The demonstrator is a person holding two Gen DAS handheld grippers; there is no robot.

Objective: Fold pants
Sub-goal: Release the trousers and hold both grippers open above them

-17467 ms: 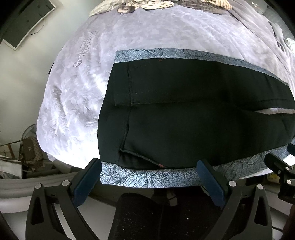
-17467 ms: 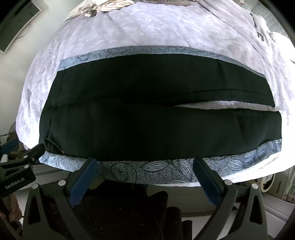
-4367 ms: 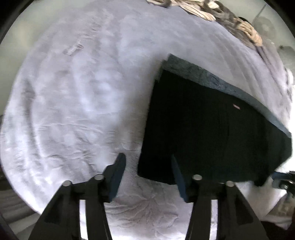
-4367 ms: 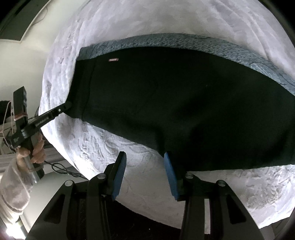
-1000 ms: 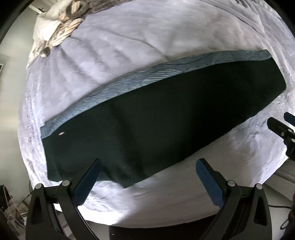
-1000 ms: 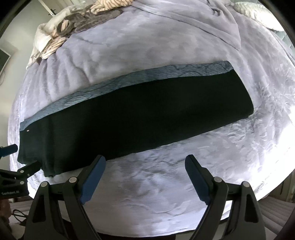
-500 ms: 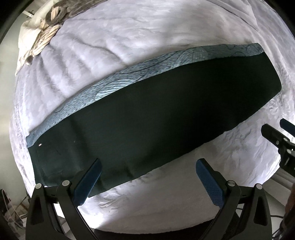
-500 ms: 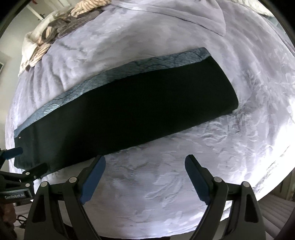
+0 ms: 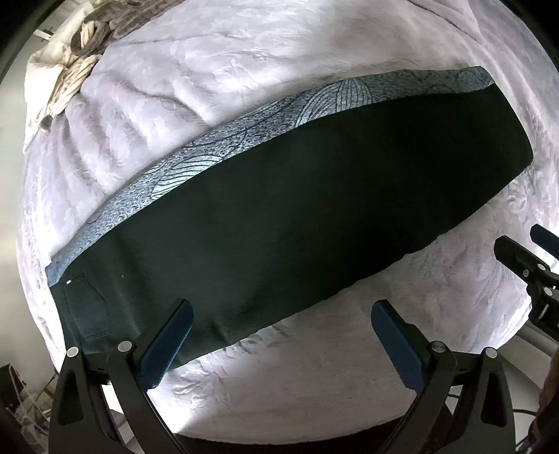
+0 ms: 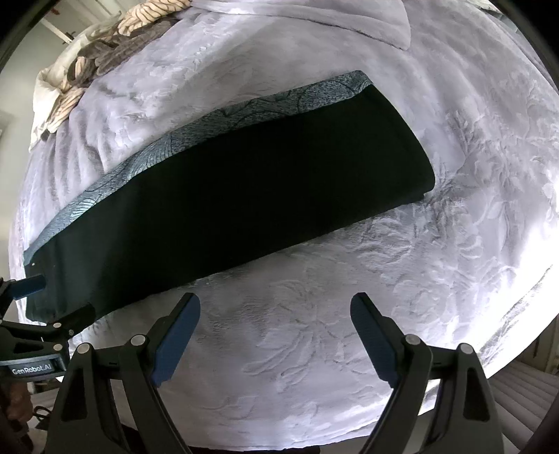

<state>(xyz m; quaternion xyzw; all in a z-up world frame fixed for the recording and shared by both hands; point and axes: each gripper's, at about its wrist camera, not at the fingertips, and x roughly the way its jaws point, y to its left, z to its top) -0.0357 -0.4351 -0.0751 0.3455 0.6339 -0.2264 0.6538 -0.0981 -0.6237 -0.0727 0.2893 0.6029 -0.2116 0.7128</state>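
The black pants lie folded lengthwise on the pale bedspread, running from lower left to upper right. A blue-grey leaf-print band runs along their far edge. The waist end with a back pocket is at the lower left. My left gripper is open above the near long edge by the waist, with nothing between its fingers. In the right wrist view the pants lie ahead. My right gripper is open over bare bedspread just short of their near edge. The right gripper also shows at the left view's right edge.
A heap of striped and beige clothes sits at the far left of the bed. A turned-back blanket fold lies at the far side. The bed's near edge runs close below both grippers. The left gripper's body shows at the left.
Both grippers have come down a little and slid across the bed, so the pants look larger and nearer. Both stay open and the pants have not moved.
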